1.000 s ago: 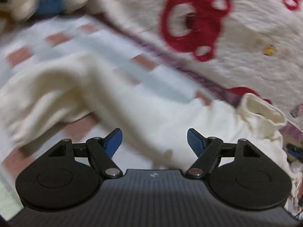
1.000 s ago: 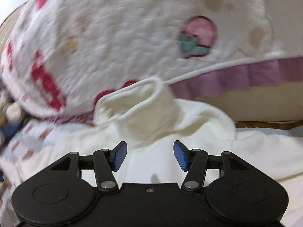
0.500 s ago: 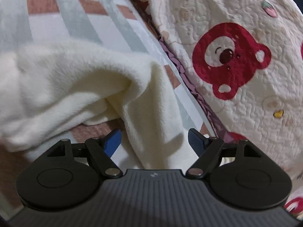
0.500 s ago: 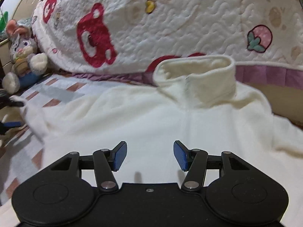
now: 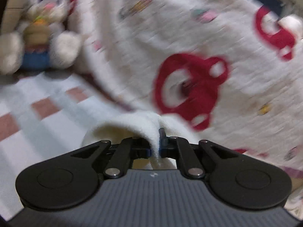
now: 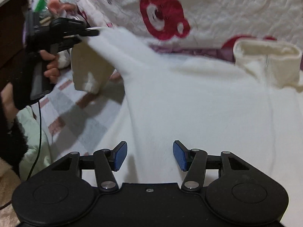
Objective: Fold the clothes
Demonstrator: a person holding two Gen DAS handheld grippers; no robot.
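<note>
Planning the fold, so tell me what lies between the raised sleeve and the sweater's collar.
In the right wrist view, only the cream sweater's own fleece spans from the sleeve to the collar; nothing rests on it.

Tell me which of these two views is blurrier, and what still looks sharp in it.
Left wrist view: heavy motion smear across the bear-print quilt and plush toy; only the left gripper and the cream sweater fold it pinches stay crisp. Right wrist view: milder blur, right gripper sharp.
</note>
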